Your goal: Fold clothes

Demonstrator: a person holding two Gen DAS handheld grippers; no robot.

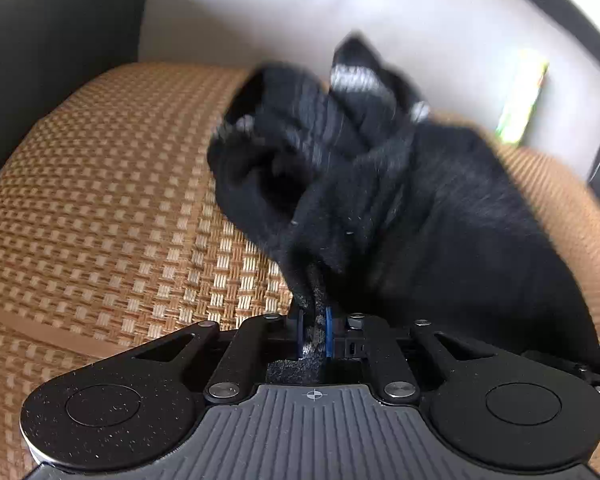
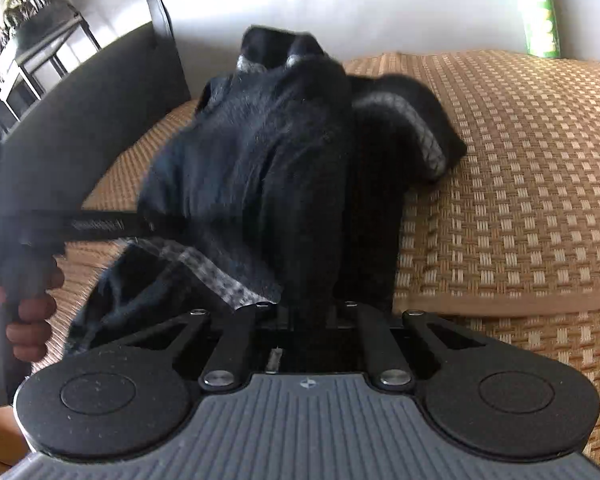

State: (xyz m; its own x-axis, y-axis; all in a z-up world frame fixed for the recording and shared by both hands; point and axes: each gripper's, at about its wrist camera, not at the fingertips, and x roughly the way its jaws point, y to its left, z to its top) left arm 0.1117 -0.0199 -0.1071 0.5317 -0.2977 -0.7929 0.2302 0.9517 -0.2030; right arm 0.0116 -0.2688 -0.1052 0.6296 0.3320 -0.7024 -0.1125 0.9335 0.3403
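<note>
A black garment [image 1: 380,184] with grey patterned trim lies bunched on a woven tan mat, blurred by motion. My left gripper [image 1: 315,330] is shut on an edge of it, the cloth and its grey trim pinched between the blue pads. In the right wrist view the same black garment [image 2: 268,160] rises in a heap straight ahead. My right gripper [image 2: 312,316] is shut on a fold of it; the cloth covers the fingertips. A strip of grey trim [image 2: 204,272] hangs at the lower left of that view.
The woven mat [image 1: 100,200] covers a sofa seat with a pale backrest [image 1: 340,12] and a dark armrest [image 1: 48,40]. A green packet [image 2: 542,8] leans on the backrest. A hand [image 2: 32,308] grips the other tool's handle at left. A shelf with plants [image 2: 24,40] stands beyond.
</note>
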